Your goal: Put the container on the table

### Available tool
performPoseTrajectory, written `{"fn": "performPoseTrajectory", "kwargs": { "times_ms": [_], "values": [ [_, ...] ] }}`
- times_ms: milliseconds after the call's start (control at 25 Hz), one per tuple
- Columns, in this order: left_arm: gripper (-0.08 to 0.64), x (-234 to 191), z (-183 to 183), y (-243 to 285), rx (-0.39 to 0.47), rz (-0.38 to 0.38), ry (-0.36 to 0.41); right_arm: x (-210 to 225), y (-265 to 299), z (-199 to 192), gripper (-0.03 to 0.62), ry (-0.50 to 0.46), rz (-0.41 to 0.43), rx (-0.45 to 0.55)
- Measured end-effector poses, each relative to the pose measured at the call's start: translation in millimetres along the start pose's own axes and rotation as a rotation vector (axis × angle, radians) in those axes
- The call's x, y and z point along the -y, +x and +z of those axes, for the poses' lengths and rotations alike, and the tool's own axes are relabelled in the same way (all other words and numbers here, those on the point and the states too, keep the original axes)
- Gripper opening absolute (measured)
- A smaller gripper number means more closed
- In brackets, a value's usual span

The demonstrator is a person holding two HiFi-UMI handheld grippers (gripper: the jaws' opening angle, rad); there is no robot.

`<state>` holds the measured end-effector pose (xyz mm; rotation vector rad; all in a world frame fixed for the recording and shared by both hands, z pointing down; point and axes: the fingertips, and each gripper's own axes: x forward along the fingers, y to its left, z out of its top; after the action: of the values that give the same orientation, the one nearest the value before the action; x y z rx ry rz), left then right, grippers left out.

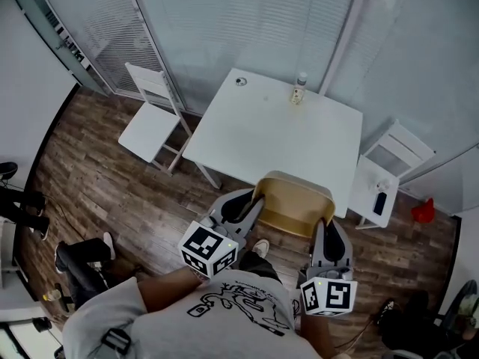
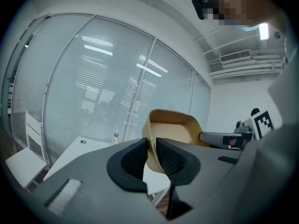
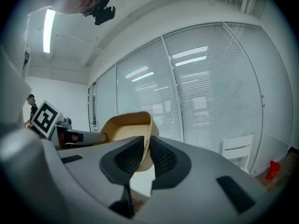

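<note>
Head view, left to right: the left tongs (image 1: 243, 204) are clenched on the left wall of the tan container (image 1: 292, 200), held in the air at the near edge of the white counter (image 1: 262, 137). The right tongs (image 1: 329, 238) are clenched on its right wall. A small bottle (image 1: 299, 90) stands near the counter's far edge.

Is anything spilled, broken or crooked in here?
Nothing stands out. The tan container is pinched by its rim in the left gripper and the right gripper, by the white table. The small bottle there stands upright.
</note>
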<state>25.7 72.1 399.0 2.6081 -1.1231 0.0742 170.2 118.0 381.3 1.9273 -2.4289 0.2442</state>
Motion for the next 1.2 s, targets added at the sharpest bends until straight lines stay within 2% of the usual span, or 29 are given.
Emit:
{"fn": "performPoseTrajectory", "kwargs": {
  "times_ms": [200,600,1200],
  "values": [
    [0.054,-4.4,-0.2,25.5,0.003,0.023,-0.009,21.5,21.3,1.4,0.035,-0.002,0.027,-0.006],
    [0.054,-17.4,5.0,47.3,0.008,0.057,-0.020,34.3,47.8,2.8,0.035,0.003,0.058,-0.012],
    [0.054,-72.5,21.9,109.0,0.002,0.051,-0.043,53.3,126.4,10.4,0.035,-0.001,0.047,-0.026]
  ]
}}
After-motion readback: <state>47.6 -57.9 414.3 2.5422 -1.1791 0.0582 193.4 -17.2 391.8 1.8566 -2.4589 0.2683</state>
